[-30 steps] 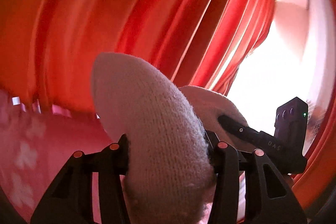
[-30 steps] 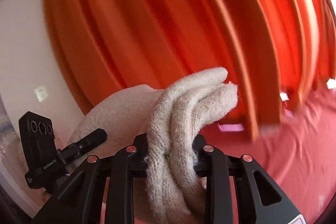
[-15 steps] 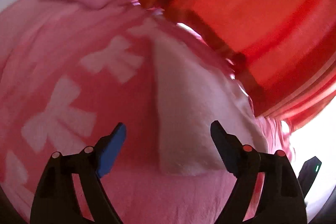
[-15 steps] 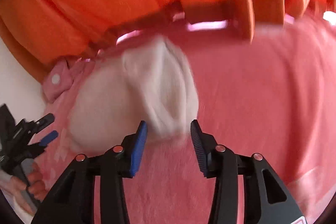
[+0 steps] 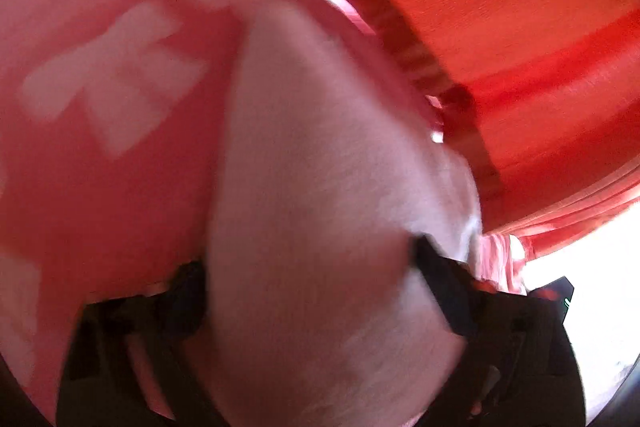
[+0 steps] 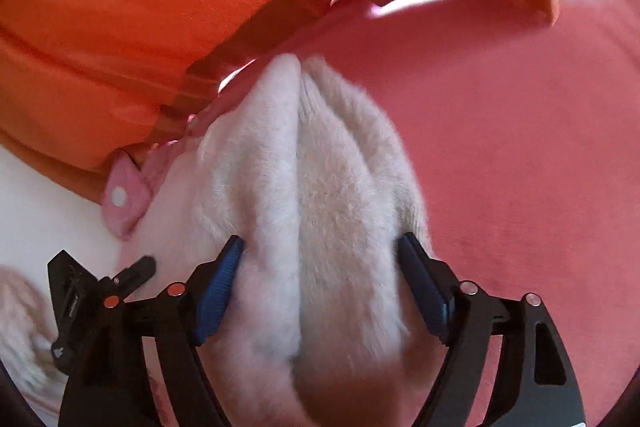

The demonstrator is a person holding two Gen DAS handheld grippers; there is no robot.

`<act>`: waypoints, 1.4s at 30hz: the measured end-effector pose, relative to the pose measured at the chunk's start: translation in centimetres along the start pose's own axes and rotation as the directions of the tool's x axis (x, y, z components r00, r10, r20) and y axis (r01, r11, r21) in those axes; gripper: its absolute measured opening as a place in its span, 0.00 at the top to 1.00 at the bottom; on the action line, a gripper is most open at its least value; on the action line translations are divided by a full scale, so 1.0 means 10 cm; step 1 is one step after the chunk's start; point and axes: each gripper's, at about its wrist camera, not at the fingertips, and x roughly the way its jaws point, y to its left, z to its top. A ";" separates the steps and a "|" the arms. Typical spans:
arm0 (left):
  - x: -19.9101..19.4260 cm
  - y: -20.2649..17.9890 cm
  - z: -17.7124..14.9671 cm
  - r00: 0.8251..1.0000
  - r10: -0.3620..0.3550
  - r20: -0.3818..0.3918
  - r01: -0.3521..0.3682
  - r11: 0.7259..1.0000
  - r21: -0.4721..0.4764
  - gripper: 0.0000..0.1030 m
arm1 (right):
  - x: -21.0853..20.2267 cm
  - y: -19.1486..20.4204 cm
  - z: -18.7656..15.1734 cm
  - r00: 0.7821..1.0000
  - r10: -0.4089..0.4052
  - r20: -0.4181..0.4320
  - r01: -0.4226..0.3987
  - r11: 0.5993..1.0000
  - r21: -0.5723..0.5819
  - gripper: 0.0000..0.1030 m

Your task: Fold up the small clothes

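Observation:
A cream knitted garment lies folded on the pink bedspread. In the right wrist view it bulges up between the blue pads. My right gripper is open wide, and its jaws stand on either side of the garment's folded edge. In the left wrist view the same garment fills the middle, blurred. My left gripper stands with its jaws wide apart on either side of the cloth. The left gripper also shows in the right wrist view at the lower left.
Orange-red curtains hang close behind the bed. The pink blanket has pale bow prints. A pink tab with a white snap lies left of the garment. A bright window is at the right.
One second ago both grippers held the garment up before the curtains. They let go and dropped it on the bed. Now both have moved forward so the cloth sits between their open jaws.

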 end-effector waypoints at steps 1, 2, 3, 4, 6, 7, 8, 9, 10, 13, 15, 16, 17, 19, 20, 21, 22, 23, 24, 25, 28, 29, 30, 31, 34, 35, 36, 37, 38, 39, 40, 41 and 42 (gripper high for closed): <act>0.01 -0.05 0.03 1.000 0.001 0.011 -0.001 1.000 0.025 0.36 | -0.01 0.08 0.01 1.000 -0.002 0.003 0.002 0.999 -0.038 0.52; -0.01 -0.10 0.07 1.000 -0.003 0.031 0.002 0.999 0.051 0.47 | -0.09 0.18 0.03 0.999 -0.006 0.038 0.009 0.997 -0.081 0.67; -0.07 -0.20 0.10 0.998 -0.011 0.061 0.005 0.996 0.093 0.55 | -0.22 0.31 0.04 0.996 -0.010 0.090 0.021 0.992 -0.121 0.74; -0.15 -0.29 0.12 0.995 -0.035 0.092 0.022 0.991 0.135 0.57 | -0.30 0.37 0.04 0.992 0.005 0.127 0.013 0.990 -0.138 0.77; -0.35 -0.47 0.14 0.986 -0.083 0.142 0.051 0.976 0.214 0.58 | -0.56 0.53 0.02 0.975 0.090 0.203 -0.053 0.982 -0.181 0.80; -0.40 -0.51 0.13 0.985 -0.080 0.154 0.041 0.970 0.241 0.57 | -0.64 0.59 -0.01 0.967 0.086 0.238 -0.036 0.978 -0.206 0.80; -0.42 -0.49 0.13 0.985 -0.070 0.159 0.029 0.968 0.251 0.55 | -0.64 0.58 -0.03 0.968 0.065 0.241 -0.014 0.978 -0.207 0.79; -0.37 -0.44 0.12 0.987 -0.035 0.158 -0.006 0.968 0.249 0.51 | -0.53 0.52 -0.05 0.978 0.034 0.204 0.005 0.982 -0.190 0.77; -0.26 -0.33 0.12 0.989 0.038 0.144 -0.071 0.971 0.230 0.50 | -0.30 0.38 -0.07 0.994 -0.019 0.112 0.036 0.988 -0.150 0.77; -0.02 0.03 0.07 0.983 0.156 0.097 -0.168 0.978 0.121 0.36 | -0.18 0.20 -0.15 0.998 -0.017 0.058 0.021 0.997 -0.069 0.73; -0.14 0.06 0.08 0.987 0.133 0.092 -0.138 0.989 0.058 0.37 | -0.42 0.33 -0.15 0.995 -0.041 0.088 0.049 0.995 -0.090 0.70; -0.24 -0.01 0.08 0.983 0.143 0.114 -0.152 0.986 0.075 0.38 | -0.59 0.39 -0.19 0.989 -0.043 0.144 0.058 0.993 -0.104 0.69; -0.36 -0.09 0.06 0.972 0.169 0.161 -0.187 0.977 0.106 0.38 | -0.69 0.42 -0.22 0.984 -0.050 0.170 0.070 0.991 -0.115 0.67; -0.51 -0.21 -0.02 0.949 0.224 0.223 -0.263 0.951 0.164 0.36 | -0.72 0.46 -0.32 0.981 -0.108 0.159 0.135 0.977 -0.167 0.67; -0.53 -0.24 -0.06 0.942 0.245 0.231 -0.289 0.940 0.180 0.35 | -0.63 0.45 -0.33 0.976 -0.171 0.133 0.194 0.963 -0.185 0.66; -0.55 -0.27 -0.12 0.933 0.272 0.236 -0.321 0.925 0.202 0.35 | -0.50 0.40 -0.34 0.966 -0.243 0.093 0.258 0.944 -0.206 0.66; -0.57 -0.30 -0.19 0.926 0.292 0.241 -0.345 0.913 0.219 0.35 | -0.36 0.38 -0.37 0.952 -0.304 0.048 0.306 0.923 -0.232 0.66; -0.57 -0.31 -0.25 0.921 0.305 0.243 -0.361 0.904 0.232 0.35 | -0.32 0.36 -0.39 0.939 -0.342 0.041 0.342 0.909 -0.240 0.67; -0.57 -0.35 -0.33 0.920 0.311 0.238 -0.368 0.896 0.251 0.35 | -0.40 0.40 -0.38 0.936 -0.345 0.071 0.352 0.906 -0.233 0.68; -0.58 -0.38 -0.36 0.919 0.313 0.239 -0.371 0.890 0.264 0.34 | -0.51 0.49 -0.39 0.933 -0.343 0.107 0.359 0.903 -0.235 0.69; -0.72 -0.47 -0.57 0.906 0.320 0.275 -0.395 0.873 0.287 0.20 | -0.98 0.82 -0.57 0.941 -0.233 0.245 0.298 0.914 -0.276 0.68; -0.74 -0.50 -0.60 0.903 0.320 0.287 -0.400 0.870 0.289 0.15 | -0.99 0.87 -0.60 0.948 -0.210 0.237 0.277 0.914 -0.298 0.68; -0.78 -0.51 -0.67 0.900 0.319 0.297 -0.403 0.867 0.293 0.15 | -0.97 0.91 -0.68 0.958 -0.195 0.211 0.258 0.909 -0.328 0.68; -0.81 -0.51 -0.72 0.898 0.324 0.299 -0.410 0.863 0.296 0.15 | -0.89 0.89 -0.72 0.959 -0.213 0.185 0.267 0.899 -0.348 0.69; -0.77 -0.48 -0.86 0.881 0.376 0.285 -0.457 0.832 0.314 0.15 | -0.39 0.65 -0.79 0.903 -0.418 0.105 0.422 0.807 -0.414 0.72; -0.70 -0.43 -0.89 0.862 0.421 0.283 -0.499 0.803 0.326 0.14 | -0.37 0.56 -0.78 0.906 -0.409 0.107 0.416 0.816 -0.402 0.59; -0.62 -0.39 -0.89 0.836 0.470 0.282 -0.545 0.769 0.334 0.14 | -0.41 0.49 -0.73 0.919 -0.382 0.097 0.390 0.844 -0.368 0.56; -0.55 -0.35 -0.88 0.814 0.508 0.280 -0.579 0.742 0.339 0.14 | -0.45 0.45 -0.71 0.928 -0.363 0.083 0.369 0.864 -0.343 0.56; -0.47 -0.29 -0.86 0.796 0.540 0.273 -0.605 0.720 0.341 0.13 | -0.56 0.43 -0.71 0.940 -0.332 0.078 0.340 0.892 -0.297 0.57; -0.45 -0.23 -0.84 0.803 0.539 0.253 -0.596 0.733 0.328 0.13 | -0.64 0.43 -0.72 0.944 -0.319 0.084 0.330 0.905 -0.270 0.57; -0.47 -0.22 -0.84 0.811 0.529 0.250 -0.585 0.749 0.313 0.13 | -0.74 0.46 -0.76 0.947 -0.305 0.099 0.320 0.914 -0.250 0.57; -0.51 -0.22 -0.85 0.820 0.514 0.251 -0.571 0.764 0.301 0.14 | -0.80 0.49 -0.78 0.948 -0.295 0.116 0.315 0.916 -0.246 0.57; -0.55 -0.25 -0.88 0.825 0.502 0.258 -0.563 0.767 0.309 0.14 | -0.87 0.50 -0.84 0.945 -0.296 0.138 0.322 0.914 -0.246 0.57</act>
